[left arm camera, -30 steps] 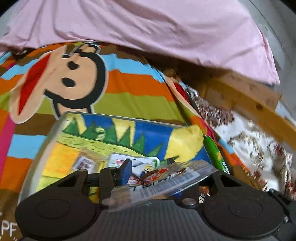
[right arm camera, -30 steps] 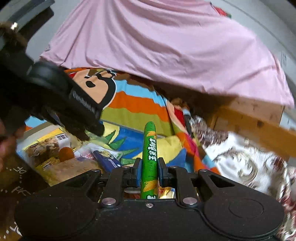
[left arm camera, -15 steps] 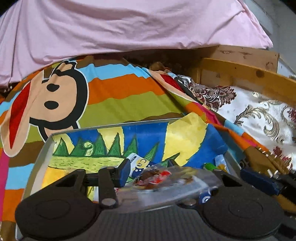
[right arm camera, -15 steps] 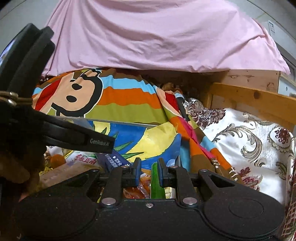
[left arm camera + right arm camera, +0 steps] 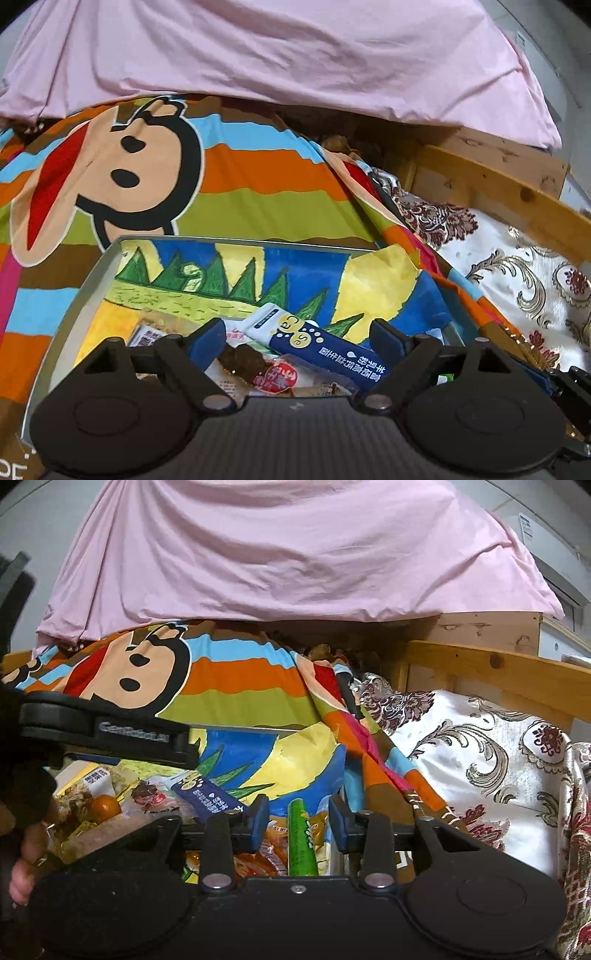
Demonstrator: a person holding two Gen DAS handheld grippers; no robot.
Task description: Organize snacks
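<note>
The green snack stick (image 5: pixel 302 843) lies with its long axis running from 6 o'clock to 12 o'clock in the right wrist view, its upper end pointing away from the camera. It sits between the two fingers of the right claw (image 5: pixel 300 821), a gap on each side; this claw is opening and presses nothing. The stick rests on other packets in the tray (image 5: pixel 92 280).

The blue and white packet (image 5: pixel 325 349) lies slanted, its long axis from 10 o'clock to 4 o'clock, white end at 10 o'clock. It lies between the fingers of the left claw (image 5: pixel 297 338), which is opening wide and is released. A red-labelled clear packet (image 5: pixel 275 376) lies beneath it, nearer the camera.
</note>
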